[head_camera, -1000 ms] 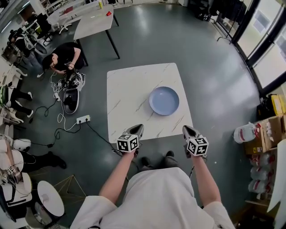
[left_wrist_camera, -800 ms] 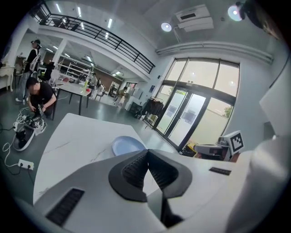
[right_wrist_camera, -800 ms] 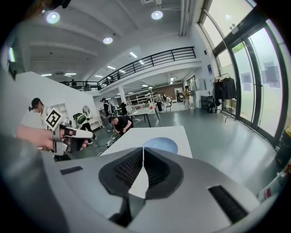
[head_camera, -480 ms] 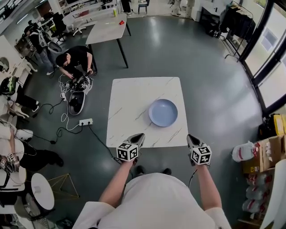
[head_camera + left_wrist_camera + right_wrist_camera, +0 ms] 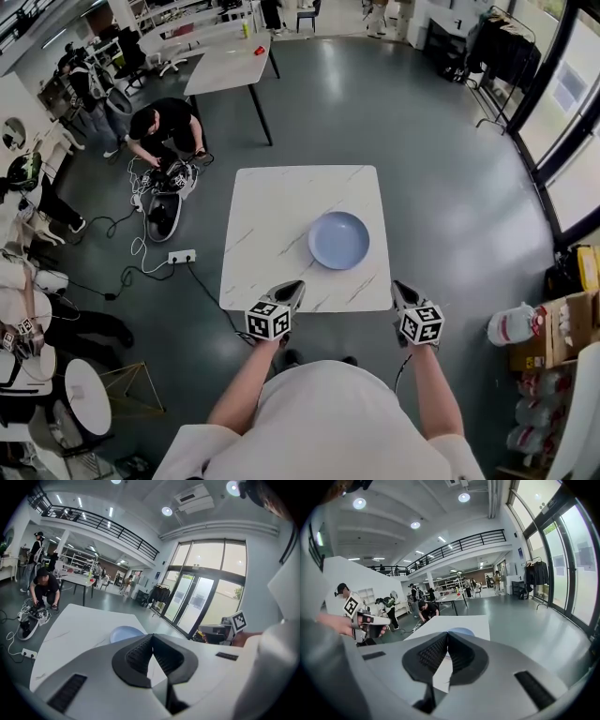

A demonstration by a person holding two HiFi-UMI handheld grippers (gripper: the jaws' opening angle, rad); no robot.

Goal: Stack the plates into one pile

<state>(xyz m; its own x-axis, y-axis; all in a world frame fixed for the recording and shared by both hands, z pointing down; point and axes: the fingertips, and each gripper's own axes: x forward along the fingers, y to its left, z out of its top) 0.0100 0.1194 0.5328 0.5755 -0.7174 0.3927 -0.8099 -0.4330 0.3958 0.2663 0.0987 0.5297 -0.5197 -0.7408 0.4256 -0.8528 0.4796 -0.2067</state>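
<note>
A light blue plate (image 5: pixel 339 240) rests on the white marble-patterned table (image 5: pixel 272 225), right of its middle; it also shows as the plate (image 5: pixel 125 633) and the plate (image 5: pixel 461 631) beyond the jaws. My left gripper (image 5: pixel 292 289) hangs at the table's near edge, left of the plate, shut and empty, seen as the left gripper (image 5: pixel 152 637) in its own view. My right gripper (image 5: pixel 399 288) floats just off the near right corner, also shut with nothing in it, seen as the right gripper (image 5: pixel 447 634) in its own view.
A person (image 5: pixel 167 127) crouches over equipment and cables on the floor left of the table. A power strip (image 5: pixel 181 255) with a cable lies near the table's left side. Another table (image 5: pixel 230 61) stands behind. Cardboard boxes (image 5: pixel 548 328) sit at the right.
Both grippers have drawn back slightly from the table's near edge, and the head view has shifted so the table and plate sit lower in the picture.
</note>
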